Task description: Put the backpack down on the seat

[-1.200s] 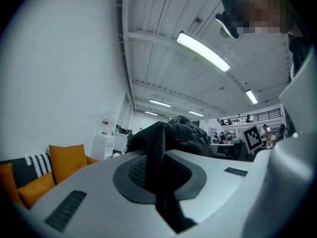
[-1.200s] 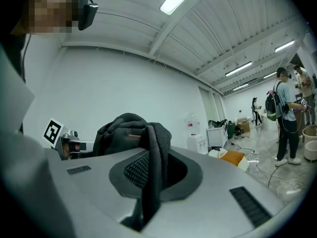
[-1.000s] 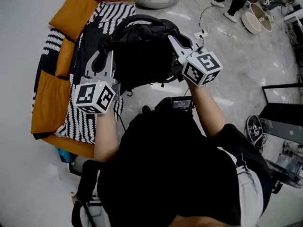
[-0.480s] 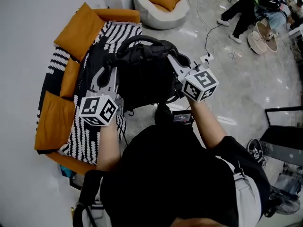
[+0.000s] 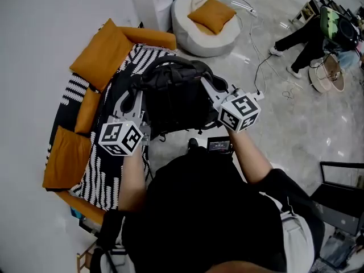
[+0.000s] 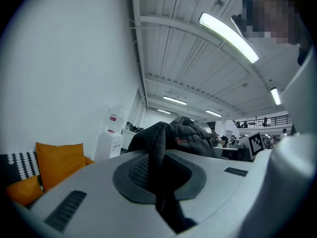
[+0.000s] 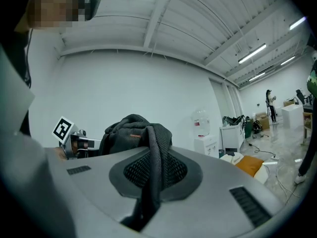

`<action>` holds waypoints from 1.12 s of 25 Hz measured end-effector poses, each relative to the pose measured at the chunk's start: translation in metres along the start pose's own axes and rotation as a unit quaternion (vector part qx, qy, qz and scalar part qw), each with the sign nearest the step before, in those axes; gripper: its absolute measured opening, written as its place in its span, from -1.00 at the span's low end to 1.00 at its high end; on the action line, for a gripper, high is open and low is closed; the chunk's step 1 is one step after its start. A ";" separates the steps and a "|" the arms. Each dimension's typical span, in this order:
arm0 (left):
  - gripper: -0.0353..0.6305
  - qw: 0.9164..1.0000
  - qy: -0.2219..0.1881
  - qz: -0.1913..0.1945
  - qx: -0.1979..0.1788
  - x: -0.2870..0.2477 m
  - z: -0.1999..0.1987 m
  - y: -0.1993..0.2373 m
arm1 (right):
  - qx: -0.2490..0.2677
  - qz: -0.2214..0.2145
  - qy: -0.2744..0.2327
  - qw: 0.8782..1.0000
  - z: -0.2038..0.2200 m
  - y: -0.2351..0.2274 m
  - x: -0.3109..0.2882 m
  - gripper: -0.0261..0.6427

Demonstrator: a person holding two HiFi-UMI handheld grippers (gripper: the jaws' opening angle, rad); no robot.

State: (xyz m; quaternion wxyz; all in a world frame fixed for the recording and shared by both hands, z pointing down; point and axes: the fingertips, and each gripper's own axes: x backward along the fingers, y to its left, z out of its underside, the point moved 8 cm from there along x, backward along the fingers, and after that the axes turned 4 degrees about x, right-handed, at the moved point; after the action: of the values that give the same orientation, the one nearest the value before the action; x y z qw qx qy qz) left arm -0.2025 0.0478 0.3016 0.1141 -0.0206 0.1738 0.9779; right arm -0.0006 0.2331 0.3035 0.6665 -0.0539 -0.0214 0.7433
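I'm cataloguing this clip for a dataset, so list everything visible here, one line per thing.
backpack: one, black, held up at the seat's front edge
seat: one, black-and-white striped, against the wall
cushions: at least three, orange, on the seat; one more on the beanbag
beanbag: one, white, beyond the seat
water dispenser: one, white, by the wall
cable: one, dark, on the floor
other person: one, dark clothes, far right
left claw: grey, shut on a backpack strap
right claw: grey, shut on a backpack strap
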 end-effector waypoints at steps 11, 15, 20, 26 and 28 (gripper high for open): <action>-0.80 1.000 -0.011 -0.016 0.015 -0.097 -0.015 0.012 | 0.002 -0.022 -0.006 1.000 -0.018 -0.098 -0.062 -0.79; -0.80 1.000 -0.010 -0.021 0.009 -0.099 -0.010 0.014 | 0.001 -0.030 -0.009 1.000 -0.009 -0.102 -0.064 -0.79; -0.80 1.000 -0.010 -0.025 0.001 -0.112 -0.006 0.028 | -0.007 -0.039 -0.008 0.999 0.002 -0.113 -0.082 -0.79; -0.80 0.999 -0.007 -0.039 0.004 -0.146 -0.007 0.061 | -0.011 -0.053 0.009 0.998 0.012 -0.139 -0.129 -0.79; -0.80 0.999 0.000 -0.044 0.015 -0.167 -0.017 0.087 | -0.013 -0.057 0.024 0.998 0.007 -0.151 -0.165 -0.79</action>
State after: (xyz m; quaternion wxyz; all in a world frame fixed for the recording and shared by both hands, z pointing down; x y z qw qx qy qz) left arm -0.0597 -0.0734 0.3285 0.1575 -0.0262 0.1878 0.9691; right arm 0.1658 0.0867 0.3342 0.7075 -0.0791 -0.0180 0.7021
